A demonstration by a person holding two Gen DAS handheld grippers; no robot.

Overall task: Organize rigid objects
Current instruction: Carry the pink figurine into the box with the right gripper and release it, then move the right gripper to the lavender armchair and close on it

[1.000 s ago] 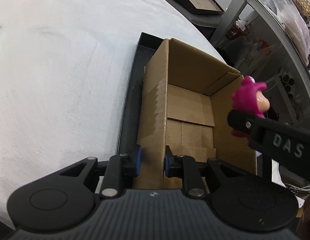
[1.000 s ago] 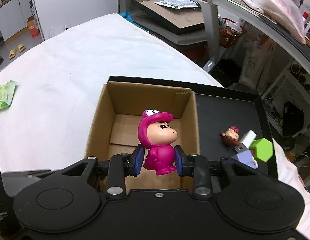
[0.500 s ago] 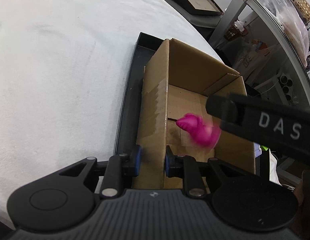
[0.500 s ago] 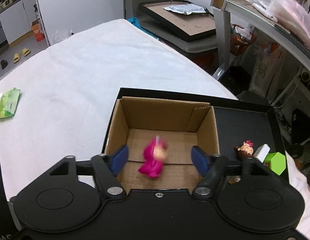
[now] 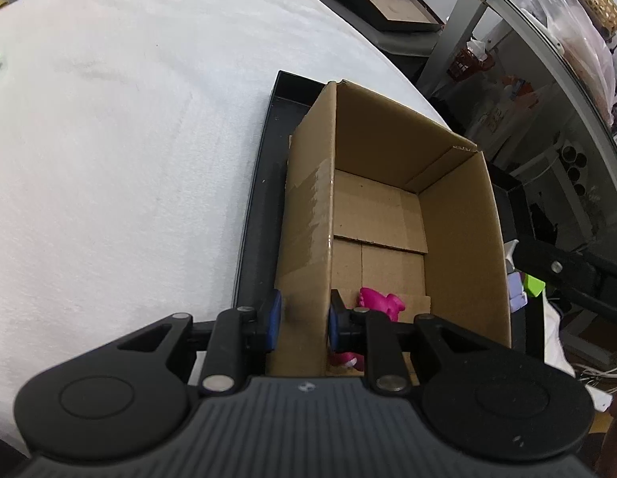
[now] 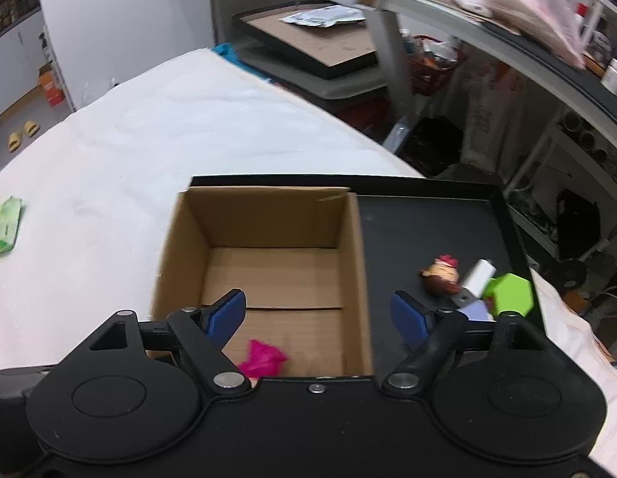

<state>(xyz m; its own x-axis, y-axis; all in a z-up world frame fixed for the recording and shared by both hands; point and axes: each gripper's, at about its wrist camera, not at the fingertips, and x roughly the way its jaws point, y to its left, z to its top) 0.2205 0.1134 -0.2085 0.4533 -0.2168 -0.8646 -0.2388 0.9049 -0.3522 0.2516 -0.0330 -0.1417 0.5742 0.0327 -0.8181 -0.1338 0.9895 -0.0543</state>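
Observation:
An open cardboard box (image 5: 459, 215) (image 6: 268, 215) stands on a black tray (image 5: 252, 215) (image 6: 428, 223). My left gripper (image 5: 303, 320) is shut on the box's near left wall. A pink toy figure (image 5: 382, 303) (image 6: 262, 358) lies on the box floor at its near end. My right gripper (image 6: 318, 314) is open and empty above the box's near right part. On the tray right of the box lie a small doll head (image 6: 442, 275), a white piece (image 6: 477, 277), a green hexagon block (image 6: 509, 292) and a lilac block (image 6: 475, 312).
The tray sits on a white-covered table (image 5: 109, 139). A green packet (image 6: 4, 231) lies far left on the cloth. Shelves and clutter stand beyond the table's right edge (image 6: 547, 99). The right gripper's arm (image 5: 567, 275) shows right of the box.
My right gripper opened and let go of the pink figure, which dropped into the box and now lies on its floor. The right gripper has drawn back. The left gripper stays clamped on the wall.

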